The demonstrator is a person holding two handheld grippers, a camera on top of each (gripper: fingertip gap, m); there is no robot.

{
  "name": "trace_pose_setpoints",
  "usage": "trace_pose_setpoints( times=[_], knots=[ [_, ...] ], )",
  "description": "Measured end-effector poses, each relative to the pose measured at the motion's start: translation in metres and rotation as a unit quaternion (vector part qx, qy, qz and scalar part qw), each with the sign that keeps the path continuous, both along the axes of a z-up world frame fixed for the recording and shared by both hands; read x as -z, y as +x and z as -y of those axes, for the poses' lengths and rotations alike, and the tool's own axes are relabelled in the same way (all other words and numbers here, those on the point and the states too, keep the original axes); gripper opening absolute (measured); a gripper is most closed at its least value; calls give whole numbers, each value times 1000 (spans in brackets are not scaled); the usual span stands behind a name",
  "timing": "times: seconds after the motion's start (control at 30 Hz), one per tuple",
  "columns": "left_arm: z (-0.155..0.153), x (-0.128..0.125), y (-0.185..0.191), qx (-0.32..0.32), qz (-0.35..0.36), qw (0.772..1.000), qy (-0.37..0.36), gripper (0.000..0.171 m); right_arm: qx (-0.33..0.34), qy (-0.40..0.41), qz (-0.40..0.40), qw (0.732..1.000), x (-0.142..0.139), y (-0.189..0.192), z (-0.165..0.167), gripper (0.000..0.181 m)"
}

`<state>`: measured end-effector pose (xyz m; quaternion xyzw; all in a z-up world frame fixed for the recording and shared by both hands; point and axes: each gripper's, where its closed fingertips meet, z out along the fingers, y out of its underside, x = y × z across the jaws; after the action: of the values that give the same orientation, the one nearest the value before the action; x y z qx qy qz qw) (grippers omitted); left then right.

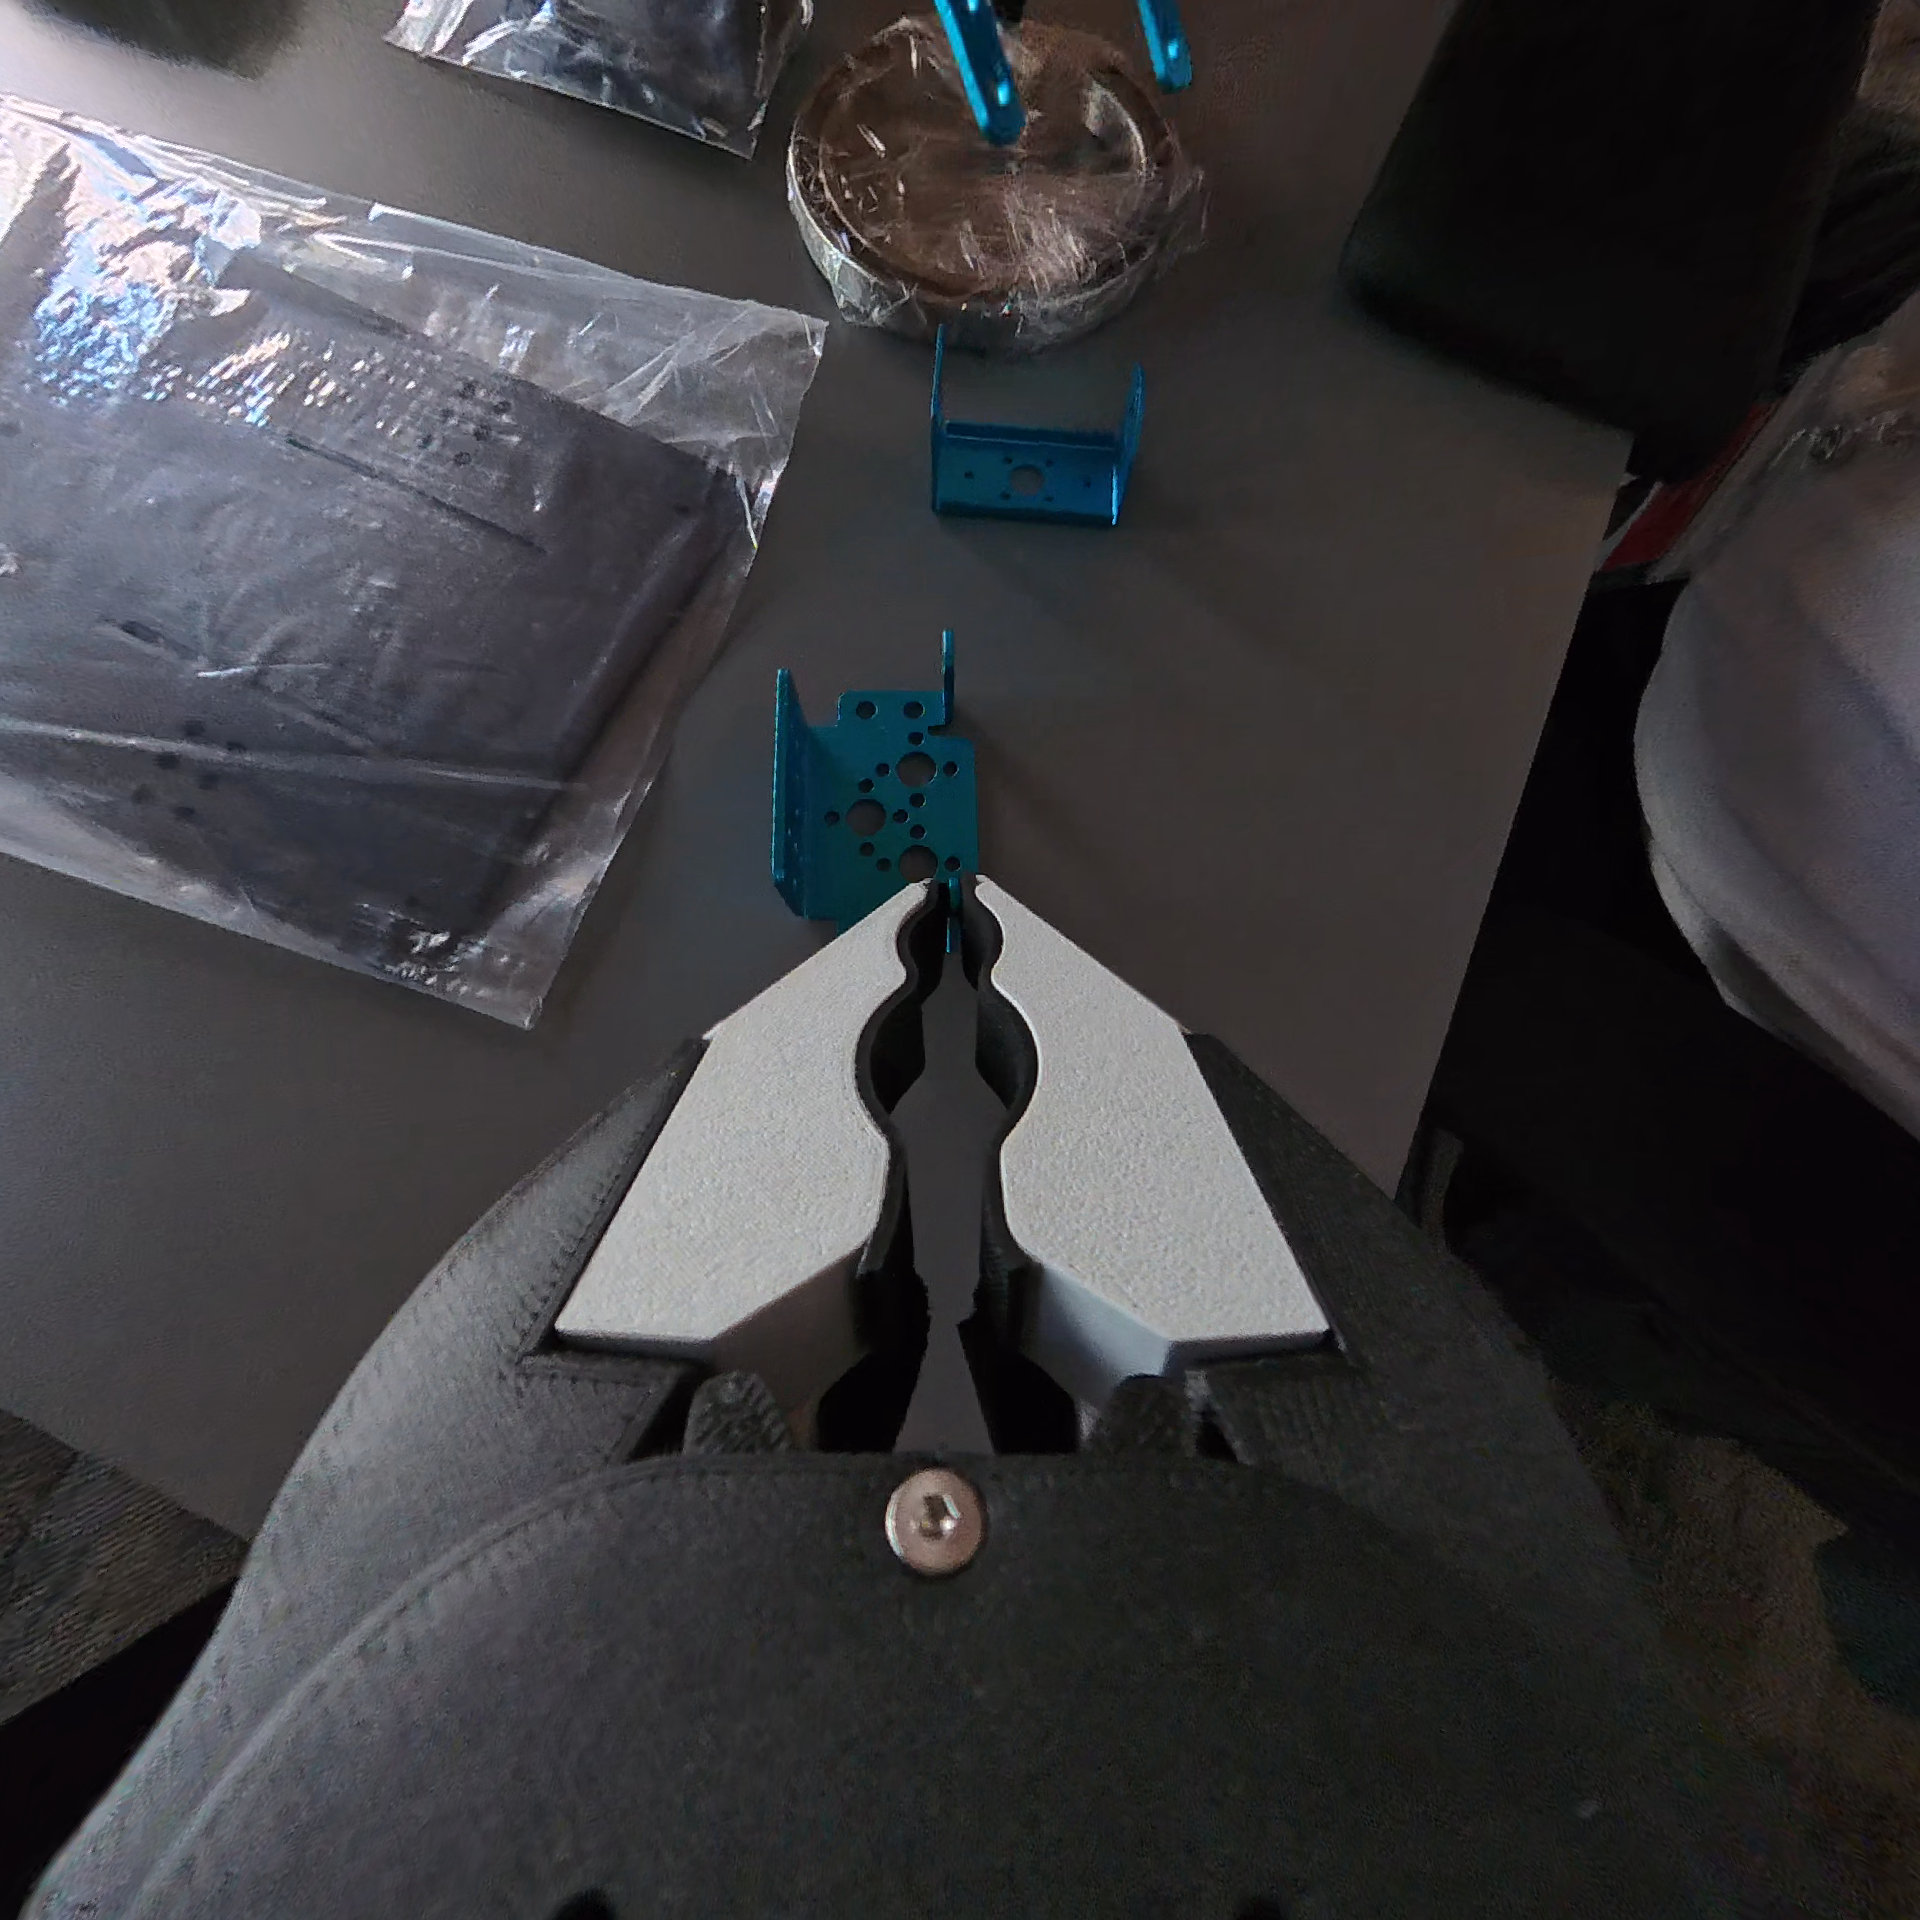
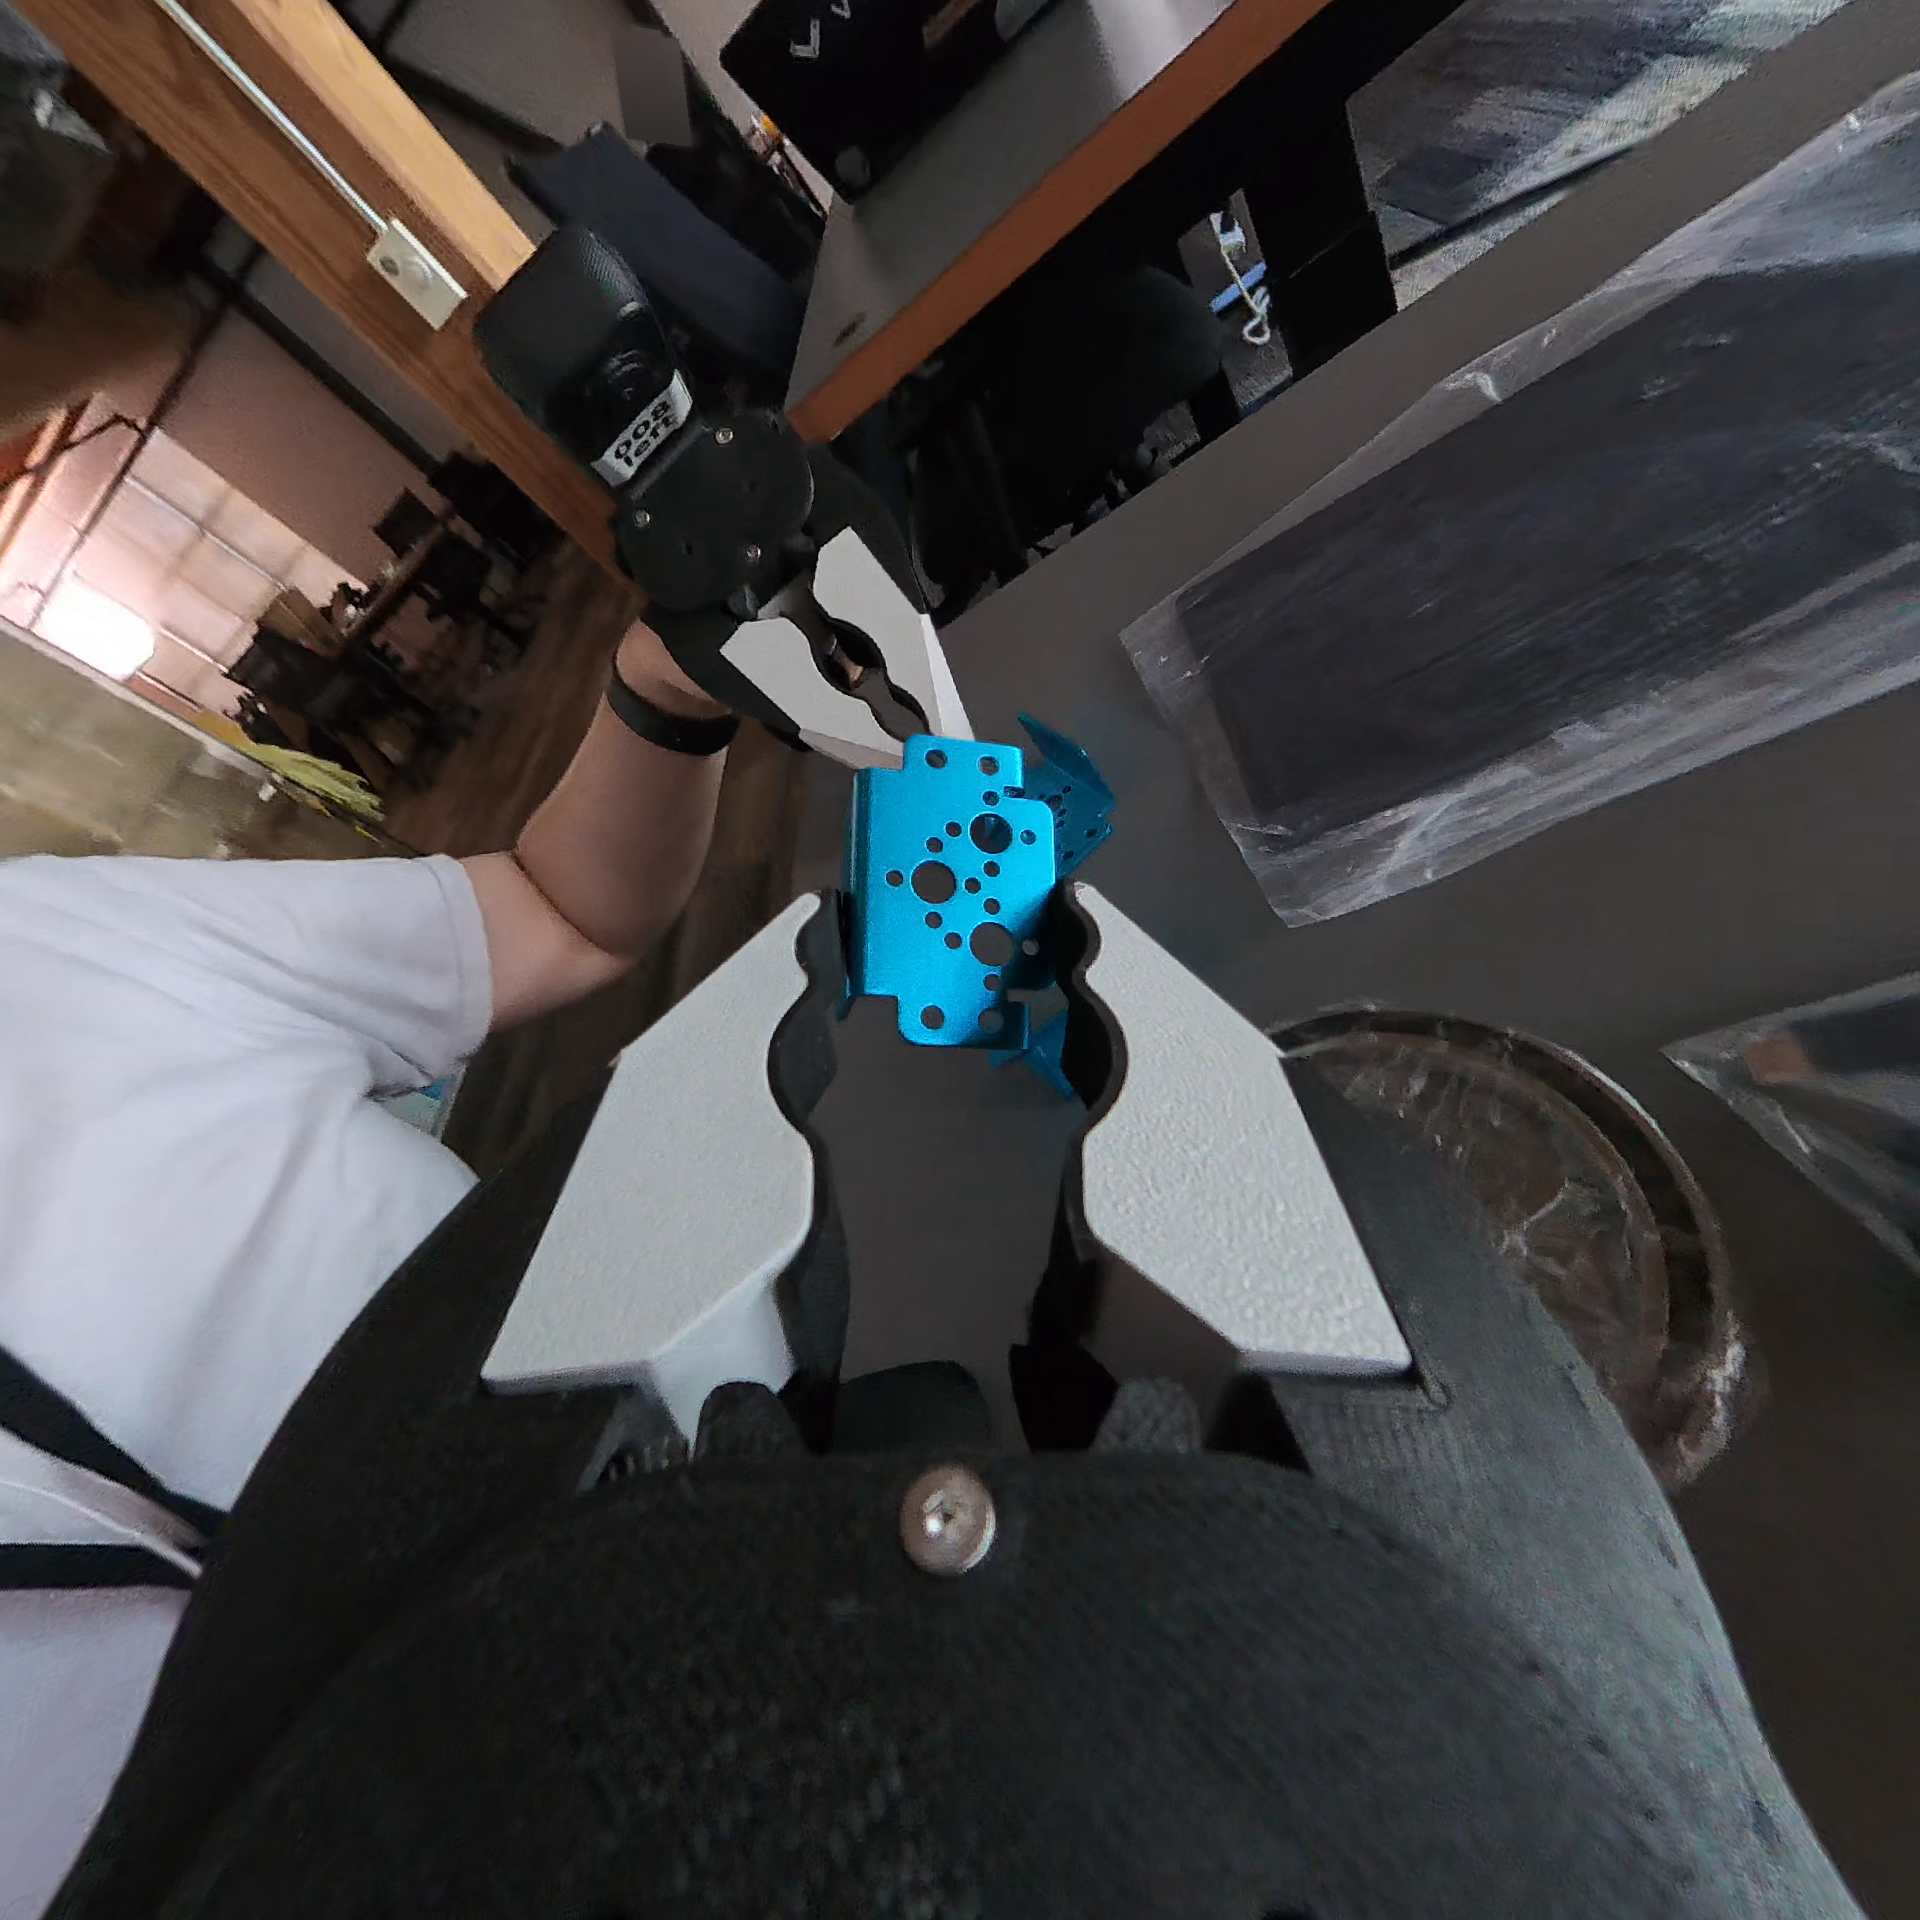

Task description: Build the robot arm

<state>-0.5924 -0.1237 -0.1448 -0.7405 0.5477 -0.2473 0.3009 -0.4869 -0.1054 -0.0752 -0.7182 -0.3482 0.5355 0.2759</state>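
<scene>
My left gripper is nearly closed, its white fingertips pinching the thin upright flange of a blue perforated bracket that lies on the grey table. A blue U-shaped bracket stands farther off. My right gripper is shut on a second blue perforated bracket, holding it by its sides above the table. Beyond it I see the left gripper and part of another blue bracket. Two blue flanges hang into the left wrist view's top edge.
A round brown disc wrapped in film sits beyond the U bracket, also in the right wrist view. Clear bags of black parts lie to the left. A black box stands at the right. A person in a white shirt stands at the table's edge. My hands' fingertips stand some 12 cm from each other.
</scene>
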Motion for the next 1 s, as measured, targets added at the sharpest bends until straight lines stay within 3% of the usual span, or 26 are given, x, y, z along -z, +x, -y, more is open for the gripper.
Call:
trace_pose_setpoints(
  times=[0.1,0.2,0.33,0.47,0.63,0.7,0.77,0.93,0.97,1.0],
  knots=[
    [1,0,3,28,-4,1000,14,1,-15,8,26,1000,2,10,13,40],
    [6,0,8,65,-4,998,14,1,-51,84,99,990,19,16,32,40],
    [9,1,10,102,-2,995,9,1,-107,209,175,956,44,8,53,40],
    [7,6,2,109,-16,994,4,16,-116,290,247,917,64,2,49,39],
    [12,-14,-4,83,51,995,8,16,-132,247,190,941,45,-5,59,51],
    [14,-26,-8,66,85,994,24,14,-122,230,151,954,27,-5,52,38],
    [14,-35,-13,48,100,993,44,13,-110,248,175,946,27,-3,32,32],
    [17,-55,-14,31,128,988,76,11,-162,274,270,909,61,-10,15,28],
    [18,-56,-14,28,129,988,76,11,-176,265,276,907,65,-11,19,24],
    [18,-57,-14,25,130,988,77,11,-186,256,282,906,69,-12,22,7]
  ],
)
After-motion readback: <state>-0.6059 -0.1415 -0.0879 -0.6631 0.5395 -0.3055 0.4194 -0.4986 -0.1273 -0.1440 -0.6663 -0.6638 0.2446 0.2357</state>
